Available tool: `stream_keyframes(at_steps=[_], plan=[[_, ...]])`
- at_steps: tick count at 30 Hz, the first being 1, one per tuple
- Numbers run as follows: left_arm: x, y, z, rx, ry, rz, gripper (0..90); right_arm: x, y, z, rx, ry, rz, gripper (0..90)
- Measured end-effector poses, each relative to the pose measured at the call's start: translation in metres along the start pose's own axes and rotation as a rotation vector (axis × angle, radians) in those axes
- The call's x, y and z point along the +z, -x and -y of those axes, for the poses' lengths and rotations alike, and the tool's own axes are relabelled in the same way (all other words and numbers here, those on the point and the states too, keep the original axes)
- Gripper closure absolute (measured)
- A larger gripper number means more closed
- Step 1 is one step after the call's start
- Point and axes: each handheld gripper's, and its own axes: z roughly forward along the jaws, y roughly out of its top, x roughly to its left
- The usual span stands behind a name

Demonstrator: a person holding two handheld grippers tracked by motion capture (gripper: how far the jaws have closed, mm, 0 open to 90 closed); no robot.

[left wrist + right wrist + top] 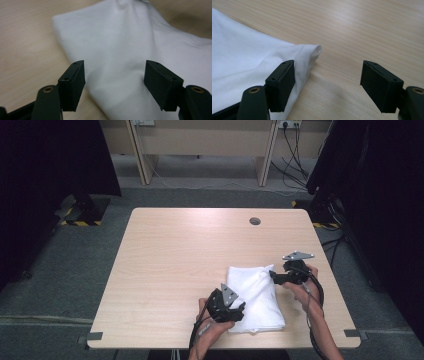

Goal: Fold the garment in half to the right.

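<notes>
Cloth (255, 297), white and folded, lies on the table (175, 265) between both claws. Left gripper (239, 310) sits at the cloth's near left edge, jaws released, fabric between them but unpinched. Right gripper (273, 276) sits at the cloth's far right corner, jaws released, one beside the rolled corner. Whether either jaw brushes the fabric is hard to make out.

This looks like a lab or recording room: a pale wooden tabletop (190, 255) stands on grey carpet (75, 270), black curtains (45, 165) hang at both sides, and black cables (292, 157) run to a wall socket (289, 124).
</notes>
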Motion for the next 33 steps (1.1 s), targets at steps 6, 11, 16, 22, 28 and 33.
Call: stream_keyframes(at_steps=[6,11,16,22,28,33], plan=[[0.016,-0.02,-0.015,-0.01,0.002,-0.044,30.8,-0.01,-0.011,0.003,-0.013,0.03,0.008,25.2],[0.033,-0.027,-0.019,-0.022,-0.015,-0.062,27.5,-0.008,-0.023,0.011,-0.025,0.022,-0.037,22.5],[0.055,-0.034,-0.028,-0.034,-0.054,-0.108,20.6,-0.005,-0.034,0.02,-0.04,0.004,-0.059,20.6],[0.067,-0.052,-0.035,-0.067,-0.097,-0.202,19.6,-0.004,-0.031,0.036,-0.037,-0.029,-0.002,21.0],[0.066,-0.07,-0.033,-0.152,-0.078,-0.23,18.8,-0.011,-0.026,0.046,0.002,-0.02,0.011,21.7],[0.071,-0.069,-0.041,-0.156,-0.047,-0.211,19.4,-0.017,-0.029,0.028,0.02,0.07,0.018,20.5]])
